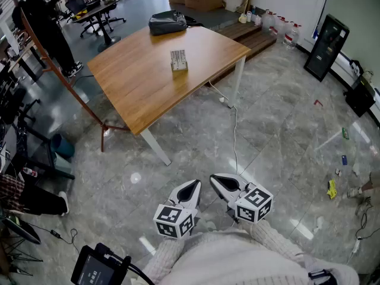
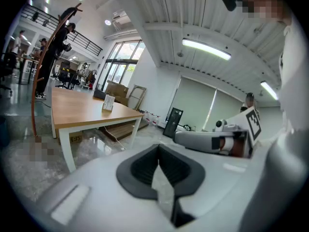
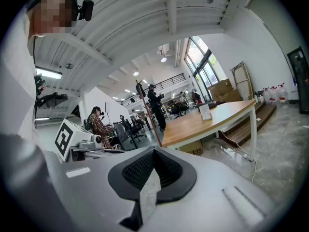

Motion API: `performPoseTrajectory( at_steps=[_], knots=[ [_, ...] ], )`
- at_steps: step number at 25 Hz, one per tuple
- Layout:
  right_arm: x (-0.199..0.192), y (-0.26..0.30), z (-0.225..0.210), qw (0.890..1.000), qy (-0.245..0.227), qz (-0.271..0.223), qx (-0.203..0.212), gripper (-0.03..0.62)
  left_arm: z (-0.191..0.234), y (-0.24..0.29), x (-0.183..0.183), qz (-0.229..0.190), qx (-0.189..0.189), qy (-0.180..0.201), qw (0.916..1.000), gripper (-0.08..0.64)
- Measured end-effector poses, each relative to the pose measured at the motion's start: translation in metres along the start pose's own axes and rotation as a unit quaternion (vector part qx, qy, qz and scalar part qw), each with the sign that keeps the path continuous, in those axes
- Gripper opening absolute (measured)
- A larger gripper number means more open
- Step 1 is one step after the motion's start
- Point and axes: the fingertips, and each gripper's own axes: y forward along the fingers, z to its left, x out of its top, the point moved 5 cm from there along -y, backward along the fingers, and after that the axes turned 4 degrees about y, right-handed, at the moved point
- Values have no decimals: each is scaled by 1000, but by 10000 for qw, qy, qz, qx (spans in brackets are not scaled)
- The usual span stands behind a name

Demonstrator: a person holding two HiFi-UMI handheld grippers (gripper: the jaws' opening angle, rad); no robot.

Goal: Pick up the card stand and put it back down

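The left tool (image 1: 191, 189) has its jaws pressed together with nothing between them, and the right tool (image 1: 218, 181) is the same: closed and empty. Both are held side by side close to the person's body, over the floor (image 1: 279, 135) and well apart from the worktop (image 1: 136, 88). The card stand (image 1: 179, 60) stands upright on the worktop, back from every edge and rather toward its far right side; a dark bag (image 1: 168, 22) lies at the far corner. By the look of it, no part of the task is done yet: the approach, the grasp, the lift and the setting down all remain.
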Motion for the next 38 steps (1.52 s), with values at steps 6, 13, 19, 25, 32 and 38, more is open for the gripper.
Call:
performPoseTrajectory(
  at_steps=[6, 13, 19, 25, 32, 38],
  knots=[
    [16, 42, -41, 9998, 80, -9, -198, -1, 43, 38, 17, 99, -130, 57, 9998, 8],
    [81, 126, -94, 9987, -64, -242, -450, 0, 130, 96, 85, -37, -287, 261, 9992, 8],
    [117, 181, -121, 9975, -162, -424, -545, 0, 182, 132, 123, -115, -383, 400, 9984, 8],
    [115, 204, -153, 9975, 43, -212, -675, 0, 213, 167, 121, 82, -420, 222, 9988, 8],
    [126, 238, -204, 9977, 183, -12, -651, 0, 253, 218, 131, 197, -256, 179, 9993, 8],
    [165, 281, -261, 9990, 282, 33, -339, 0, 296, 275, 165, 228, -33, 146, 9996, 8]
  ],
)
